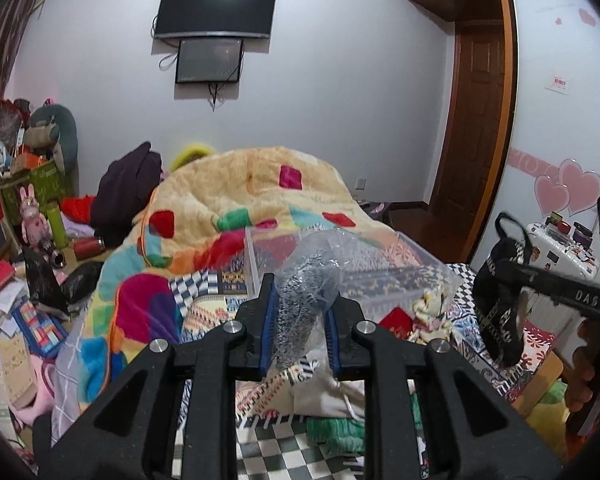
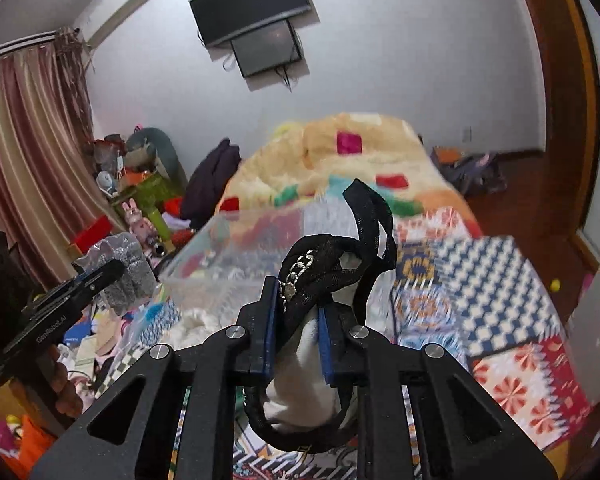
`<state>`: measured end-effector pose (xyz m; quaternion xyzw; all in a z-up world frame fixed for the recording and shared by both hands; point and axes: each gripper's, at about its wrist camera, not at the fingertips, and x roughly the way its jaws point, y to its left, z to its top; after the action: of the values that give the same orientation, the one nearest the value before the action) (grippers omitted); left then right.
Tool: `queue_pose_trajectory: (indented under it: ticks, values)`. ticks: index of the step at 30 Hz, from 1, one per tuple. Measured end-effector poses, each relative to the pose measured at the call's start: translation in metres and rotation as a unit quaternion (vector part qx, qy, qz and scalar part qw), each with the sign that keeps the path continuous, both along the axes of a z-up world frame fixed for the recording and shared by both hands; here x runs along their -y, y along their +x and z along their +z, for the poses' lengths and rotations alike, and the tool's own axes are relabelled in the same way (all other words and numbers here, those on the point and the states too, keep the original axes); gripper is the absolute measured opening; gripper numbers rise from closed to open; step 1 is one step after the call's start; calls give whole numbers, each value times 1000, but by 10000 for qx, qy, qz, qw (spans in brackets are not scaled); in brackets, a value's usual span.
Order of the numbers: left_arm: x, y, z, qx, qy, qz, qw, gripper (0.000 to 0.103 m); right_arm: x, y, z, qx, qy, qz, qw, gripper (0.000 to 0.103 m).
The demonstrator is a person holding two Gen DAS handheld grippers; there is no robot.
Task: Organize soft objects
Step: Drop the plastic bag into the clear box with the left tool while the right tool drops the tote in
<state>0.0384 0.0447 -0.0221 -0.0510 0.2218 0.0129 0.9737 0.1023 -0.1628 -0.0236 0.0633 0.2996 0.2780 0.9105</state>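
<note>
My left gripper (image 1: 302, 304) is shut on a clear plastic bag (image 1: 320, 268) that holds a black-and-white knit item, lifted above the bed. My right gripper (image 2: 298, 300) is shut on a black mesh garment with white lining (image 2: 328, 256), its strap sticking up. That garment also hangs at the right of the left wrist view (image 1: 500, 304). The bagged item shows at the left of the right wrist view (image 2: 124, 272). A clear plastic bin (image 1: 388, 280) sits on the bed just beyond both grippers; it also shows in the right wrist view (image 2: 220, 264).
A colourful patchwork blanket (image 1: 236, 200) is heaped on the bed behind the bin. Loose clothes and a drawstring pouch (image 1: 332, 396) lie below my left gripper. Clutter, boxes and a pink rabbit toy (image 1: 32, 212) fill the left. A wardrobe (image 1: 560, 100) stands at the right.
</note>
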Motion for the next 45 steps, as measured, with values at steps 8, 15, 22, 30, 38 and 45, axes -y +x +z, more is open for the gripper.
queue_pose_trajectory:
  ticks: [8,15,22,30,38,45]
  values:
    - [-2,27,16,-24,-1,-94,10000,21,-9,28,28,537,-64,-126,9985,16]
    - [-2,58,16,-153,102,-212,9996,21,-28,53,28,767,-319,-124,9965,16]
    - [-4,93,-9,-620,-36,-292,9976,21,-43,66,13,844,-627,-120,9944,16]
    - [5,113,-34,-1007,84,-467,9938,21,-53,86,-10,613,-931,6,9938,16]
    - [10,114,-35,-1065,119,-614,9923,21,-72,99,-33,-25,-1399,510,9888,22]
    - [14,103,-23,-991,136,-774,9920,22,-69,88,-25,6,-1469,650,9870,48]
